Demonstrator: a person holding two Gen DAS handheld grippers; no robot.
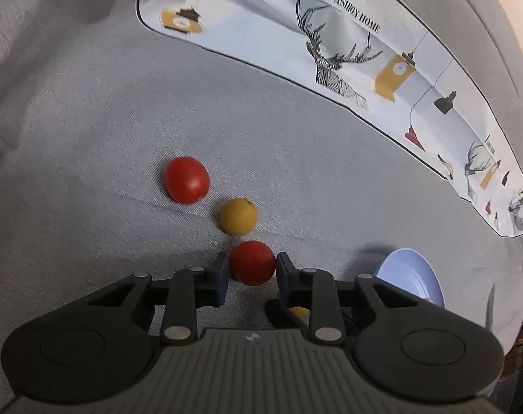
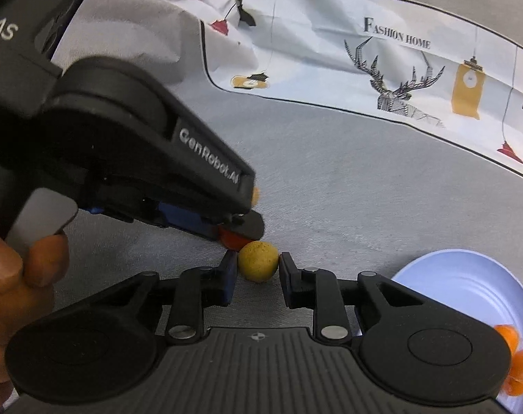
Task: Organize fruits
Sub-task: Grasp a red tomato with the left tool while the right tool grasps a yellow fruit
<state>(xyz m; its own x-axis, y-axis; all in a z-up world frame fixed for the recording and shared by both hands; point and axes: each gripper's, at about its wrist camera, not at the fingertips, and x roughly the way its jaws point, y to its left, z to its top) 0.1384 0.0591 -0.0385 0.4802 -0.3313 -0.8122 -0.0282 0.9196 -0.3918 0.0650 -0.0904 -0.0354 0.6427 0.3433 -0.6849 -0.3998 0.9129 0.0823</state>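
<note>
Grey woven surface point(image 1: 88, 172): left gripper point(image 1: 251, 265) jaws clamp smooth red ball point(image 1: 252, 262); right gripper point(image 2: 258, 267) jaws pinch matte yellow ball point(image 2: 258, 260).

Left gripper point(image 1: 251, 269) jaws clamped on something, right gripper point(image 2: 258, 269) likewise, both angled downward, side by side

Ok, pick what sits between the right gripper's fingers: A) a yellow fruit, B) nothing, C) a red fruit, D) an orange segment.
A: in the right wrist view, the yellow fruit sits between the fingers of the right gripper, touching both pads, while the red fruit lies behind it under the left gripper.
</note>
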